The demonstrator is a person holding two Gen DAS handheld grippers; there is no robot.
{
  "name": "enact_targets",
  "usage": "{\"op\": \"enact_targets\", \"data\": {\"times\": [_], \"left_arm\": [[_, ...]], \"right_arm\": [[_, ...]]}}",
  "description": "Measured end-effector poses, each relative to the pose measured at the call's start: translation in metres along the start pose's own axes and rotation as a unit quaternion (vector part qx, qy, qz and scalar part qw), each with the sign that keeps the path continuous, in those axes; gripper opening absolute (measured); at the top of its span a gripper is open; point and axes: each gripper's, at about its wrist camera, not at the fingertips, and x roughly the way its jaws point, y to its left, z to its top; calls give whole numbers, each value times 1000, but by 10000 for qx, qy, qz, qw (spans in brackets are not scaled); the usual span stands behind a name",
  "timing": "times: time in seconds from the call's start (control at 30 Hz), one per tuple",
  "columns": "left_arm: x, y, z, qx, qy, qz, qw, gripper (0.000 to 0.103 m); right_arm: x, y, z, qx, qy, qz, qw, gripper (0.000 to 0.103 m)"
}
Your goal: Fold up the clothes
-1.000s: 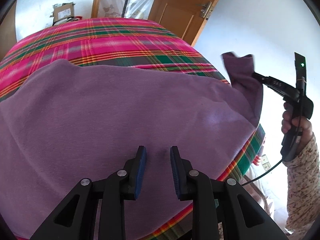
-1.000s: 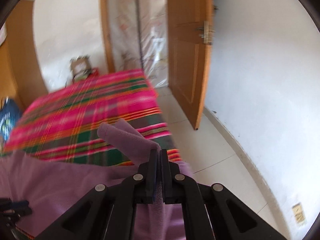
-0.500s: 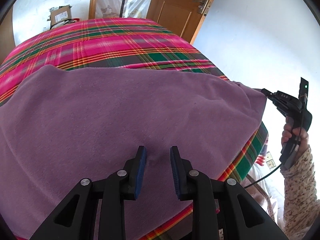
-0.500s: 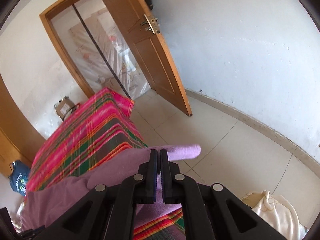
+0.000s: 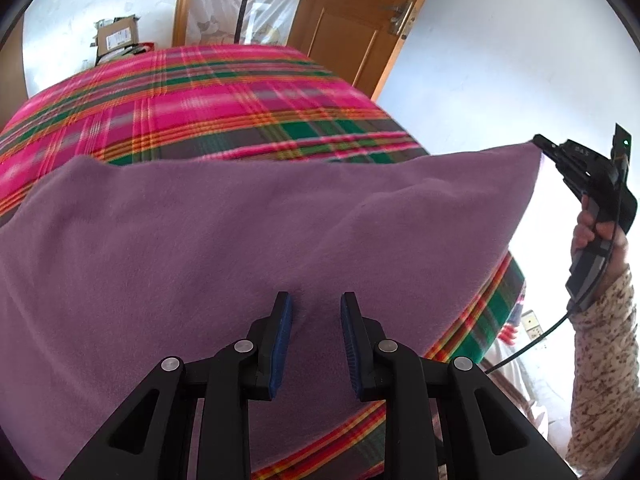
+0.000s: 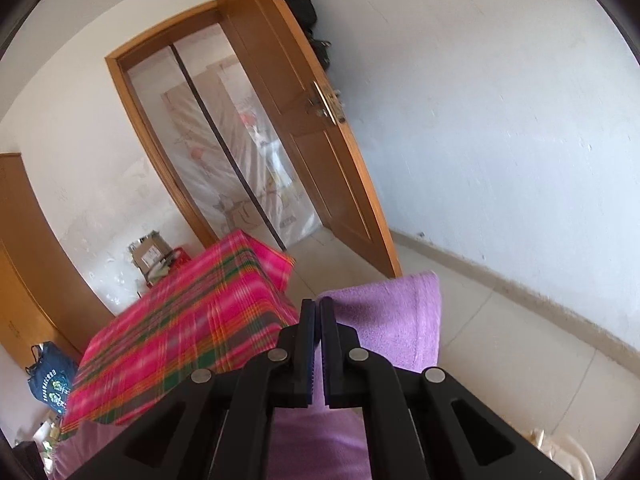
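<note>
A purple fleece garment [image 5: 248,232] lies spread over the near part of a bed with a pink plaid cover [image 5: 208,96]. My left gripper [image 5: 316,304] is open, its fingers just above the garment's near middle, holding nothing. My right gripper [image 6: 317,308] is shut on a corner of the purple garment [image 6: 396,320] and holds it up off the bed's right edge, so the cloth is stretched taut. In the left wrist view the right gripper [image 5: 540,145] is at the far right, pinching that corner.
A wooden door [image 6: 304,152] stands open beyond the bed, with a plastic-covered doorway [image 6: 224,152] beside it. A cardboard box [image 5: 118,36] sits past the bed's far end. A dark blue bag [image 6: 50,376] is on the floor at left. Pale tiled floor [image 6: 500,344] lies right of the bed.
My right gripper has pulled the garment's corner outward to the right and up, flattening the folded-over flap and drawing the cloth taut. My left gripper has stayed open over the same spot.
</note>
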Motion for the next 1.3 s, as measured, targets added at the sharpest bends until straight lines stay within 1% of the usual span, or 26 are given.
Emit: {"op": "enact_targets", "data": {"times": [0.1,0.17,0.27,0.33,0.47,0.63,0.73,0.83,0.9,1.0,1.07,1.13,1.2,1.23,1.27,1.3], "left_arm": [[0,-2,0,27,-7,-13,10000,26],[3,0,-2,4,74,-14,10000,26],[7,2,-5,-9,192,-34,9998,26],[8,2,-7,28,231,-32,9997,26],[10,3,-9,71,283,-39,9996,26],[10,4,-9,62,283,-45,9996,26],[10,6,-10,51,278,-57,9996,26],[11,6,-9,34,276,-75,9996,26],[12,7,-9,29,278,-86,9996,26],[11,7,-9,36,275,-94,9996,26],[11,7,-9,30,267,-115,9996,28],[11,7,-10,16,253,-167,9995,31],[10,7,-11,12,242,-173,9996,31],[10,6,-11,9,238,-176,9996,31],[10,7,-11,1,236,-181,9996,31],[10,7,-11,-8,235,-187,9995,31]], "right_arm": [[2,8,7,-66,-80,60,9999,3],[2,7,3,-154,-70,-33,9999,3],[2,-11,-15,108,121,-127,9998,3],[3,-28,-30,375,331,-253,9984,3],[7,-64,-58,919,653,-419,9927,3],[11,-76,-73,984,816,-564,9902,3],[22,-81,-74,1030,973,-513,9886,3],[32,-87,-82,1124,1282,-487,9842,3],[35,-93,-88,1245,1426,-573,9802,4],[39,-108,-99,1501,1686,-823,9707,4],[37,-116,-102,1637,1745,-883,9669,4],[33,-114,-99,1604,1668,-957,9681,4],[29,-101,-89,1406,1518,-794,9751,5],[31,-91,-83,1302,1487,-634,9782,5],[33,-82,-77,1198,1456,-473,9809,7],[34,-73,-72,1093,1423,-313,9833,13]]}}
